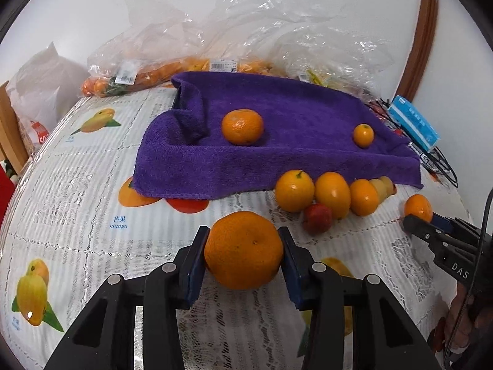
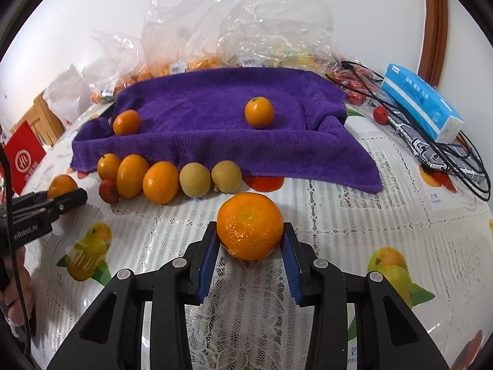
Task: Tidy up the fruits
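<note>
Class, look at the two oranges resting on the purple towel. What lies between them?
Only bare purple towel. The larger orange and smaller orange sit well apart, as both wrist views show.

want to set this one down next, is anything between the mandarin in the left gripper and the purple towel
Nothing visible straight ahead: bare tablecloth runs from the mandarin to the purple towel. The row of fruit along its edge sits off to the right.

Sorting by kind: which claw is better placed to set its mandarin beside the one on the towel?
Probably left. The towel mandarin lies straight ahead of the left claw; from the right claw it sits far left, beyond the fruit row.
</note>
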Tool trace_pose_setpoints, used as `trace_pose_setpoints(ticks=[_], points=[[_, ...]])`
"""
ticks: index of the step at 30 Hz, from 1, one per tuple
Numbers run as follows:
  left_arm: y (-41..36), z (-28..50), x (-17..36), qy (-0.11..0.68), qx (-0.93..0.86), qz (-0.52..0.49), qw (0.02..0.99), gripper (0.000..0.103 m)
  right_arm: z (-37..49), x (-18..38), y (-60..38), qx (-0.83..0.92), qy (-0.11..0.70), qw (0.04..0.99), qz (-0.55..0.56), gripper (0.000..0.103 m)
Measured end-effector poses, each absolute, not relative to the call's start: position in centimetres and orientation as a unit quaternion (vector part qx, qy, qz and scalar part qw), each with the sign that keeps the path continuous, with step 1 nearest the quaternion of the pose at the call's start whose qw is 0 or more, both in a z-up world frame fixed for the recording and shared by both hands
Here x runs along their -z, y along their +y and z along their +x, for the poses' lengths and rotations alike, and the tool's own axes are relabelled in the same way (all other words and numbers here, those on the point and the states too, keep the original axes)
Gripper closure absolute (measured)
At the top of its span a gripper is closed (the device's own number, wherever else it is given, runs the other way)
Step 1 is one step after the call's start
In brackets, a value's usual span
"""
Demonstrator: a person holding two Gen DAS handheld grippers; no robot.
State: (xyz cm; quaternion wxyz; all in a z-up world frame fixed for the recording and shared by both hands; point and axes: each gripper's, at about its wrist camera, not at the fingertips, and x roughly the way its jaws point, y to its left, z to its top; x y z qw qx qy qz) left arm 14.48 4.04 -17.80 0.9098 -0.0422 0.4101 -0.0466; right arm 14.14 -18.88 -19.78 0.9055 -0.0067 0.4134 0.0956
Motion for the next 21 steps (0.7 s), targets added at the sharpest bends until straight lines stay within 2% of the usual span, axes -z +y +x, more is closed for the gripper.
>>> trace_pose_setpoints(ticks=[12, 16, 21], points=[[4.0, 14.0, 16.3, 0.383, 0.064, -0.049, 0.920, 0.062, 13.5, 18.8, -19.9, -0.093, 0.384, 0.918, 0.022, 0.063], [4.7, 14.8, 15.3, 0.385, 0.076, -0.077, 0.916, 0.062, 13.0, 17.7, -19.6, -0.089, 0.366, 0.926, 0.011, 0.063], [4.4, 16.3, 14.2, 0.379, 0.061, -0.061, 0.921, 0.062, 14.1, 16.1, -19.5, -0.104, 0.357, 0.928, 0.029, 0.063]])
